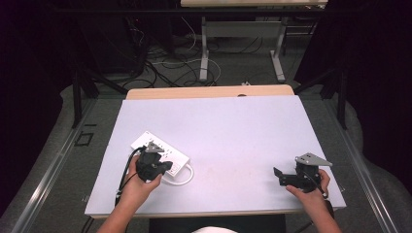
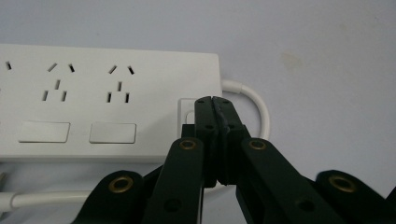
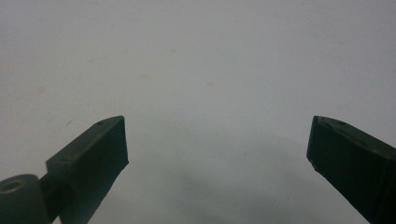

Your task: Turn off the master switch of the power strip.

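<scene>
Tabletop (image 1: 243, 126): white sheet over a wooden top, the work going on near its front-left corner.
Power strip (image 1: 163, 150): lies flat by the left edge, long axis slanting from back-left to front-right, its white cable (image 1: 182, 178) looping off the near end.
Left claw (image 2: 215, 103): clenched, jaws pressed together with nothing between them, tips at the strip's cable end over a small square button, seen close in the left gripper view.
Right claw (image 3: 217, 140): released, jaws wide over bare sheet near the front-right corner, well apart from the strip.
</scene>
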